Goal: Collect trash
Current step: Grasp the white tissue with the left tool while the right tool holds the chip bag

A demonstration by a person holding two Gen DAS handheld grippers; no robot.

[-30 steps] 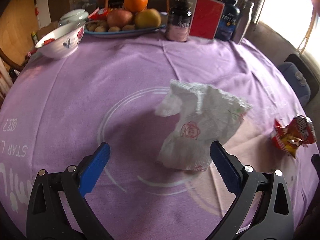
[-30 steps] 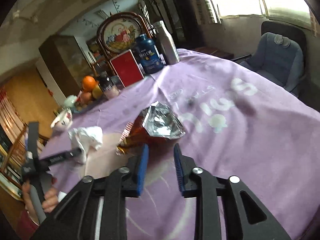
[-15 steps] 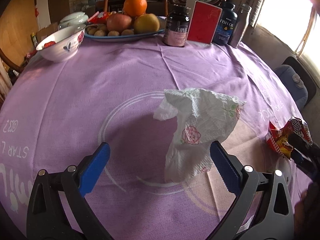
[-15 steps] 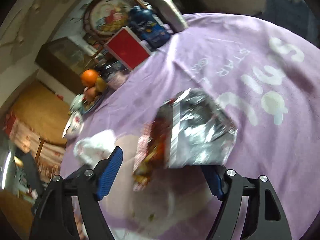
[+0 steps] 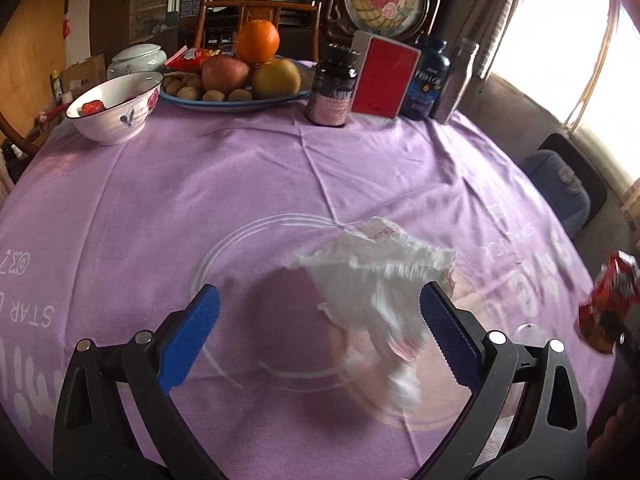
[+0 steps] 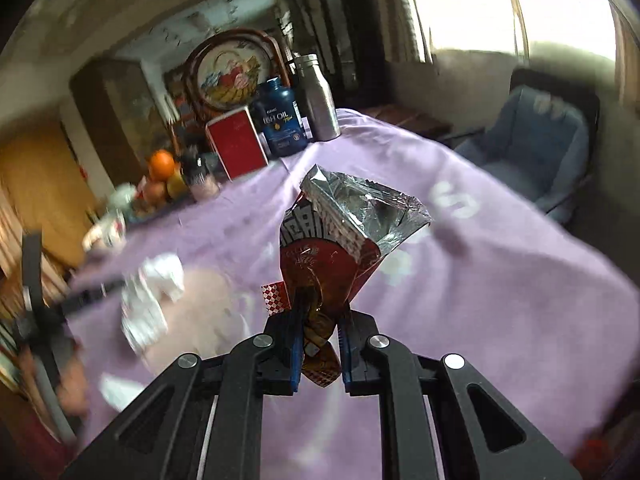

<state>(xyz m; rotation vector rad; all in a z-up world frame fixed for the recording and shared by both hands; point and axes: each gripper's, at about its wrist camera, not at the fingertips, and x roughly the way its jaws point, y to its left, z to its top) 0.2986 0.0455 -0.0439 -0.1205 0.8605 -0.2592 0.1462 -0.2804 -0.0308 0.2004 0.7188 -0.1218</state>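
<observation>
1. The right tongs are clamped on the crumpled lower end of a red snack wrapper with a silver foil lining; its open mouth fans upward above the purple cloth of the bench, clear of the surface.
2. That wrapper looks very light, thin and crinkly. The foil film is likely slick, so the bunched, folded end now between the pads is the sound place to hold; the flared mouth would probably just fold away.
3. The left tongs stand wide apart and hold nothing. A crumpled white paper napkin with a pink rose print lies between and just beyond the blue pads, blurred, near the middle of the bench.
4. The napkin is soft, weightless and easily torn; I would pinch its thickest bunched fold, not a loose corner.
5. Both tongs point forward and slant down toward the bench, the left over the middle, the right nearer the right edge.
</observation>
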